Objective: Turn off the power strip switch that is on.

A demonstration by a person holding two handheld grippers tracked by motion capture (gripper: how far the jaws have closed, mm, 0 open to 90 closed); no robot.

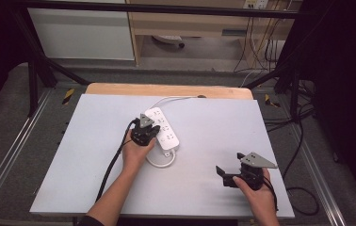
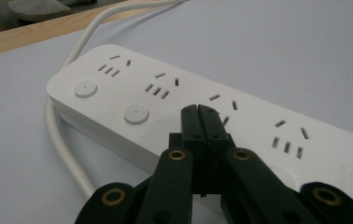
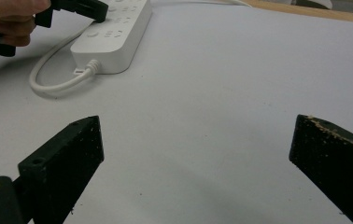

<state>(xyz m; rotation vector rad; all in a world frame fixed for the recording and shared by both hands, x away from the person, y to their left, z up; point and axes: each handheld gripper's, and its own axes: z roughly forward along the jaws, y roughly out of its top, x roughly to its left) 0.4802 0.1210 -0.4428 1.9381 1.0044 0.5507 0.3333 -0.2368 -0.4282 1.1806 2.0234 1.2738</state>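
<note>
Pressing at the power strip (image 2: 202, 121)
Left gripper (image 2: 201, 112), jaws together, tips over a switch; right gripper (image 3: 195, 154) wide apart, idle; progress unclear.

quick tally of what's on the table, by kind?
White plastic power strip: 1
White round-section cord trailing from that strip: 1
Black hand-held tongs: 2, left and right
Total: 4

left tool (image 1: 149, 126): jaws pressed together, arm stretched forward | right tool (image 1: 227, 176): jaws wide apart, held low
</note>
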